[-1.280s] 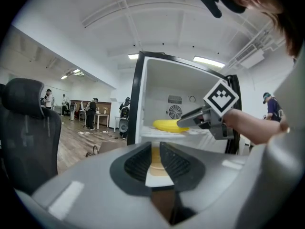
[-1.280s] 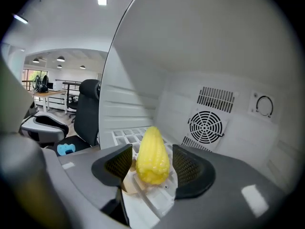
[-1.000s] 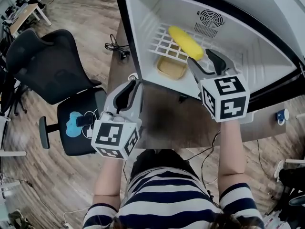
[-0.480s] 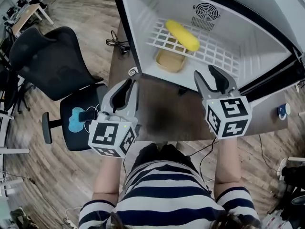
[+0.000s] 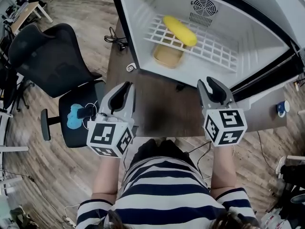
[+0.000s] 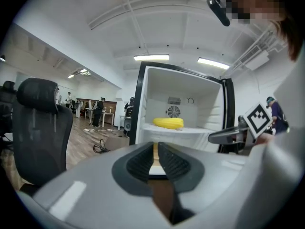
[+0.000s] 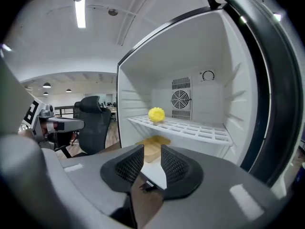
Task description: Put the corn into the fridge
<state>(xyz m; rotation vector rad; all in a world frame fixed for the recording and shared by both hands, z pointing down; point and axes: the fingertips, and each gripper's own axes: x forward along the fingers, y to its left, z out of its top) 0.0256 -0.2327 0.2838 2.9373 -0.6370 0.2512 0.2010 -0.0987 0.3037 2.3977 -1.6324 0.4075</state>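
At upper centre the corn rests inside the fridge. The right gripper, drawn back lower right, is closing on nothing. The left gripper has its jaws together. Placing looks done.

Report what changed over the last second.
The right gripper drew back from the fridge opening to above the table; its jaws are closing with nothing between them. The left gripper barely shifted. The corn stayed on the wire shelf.
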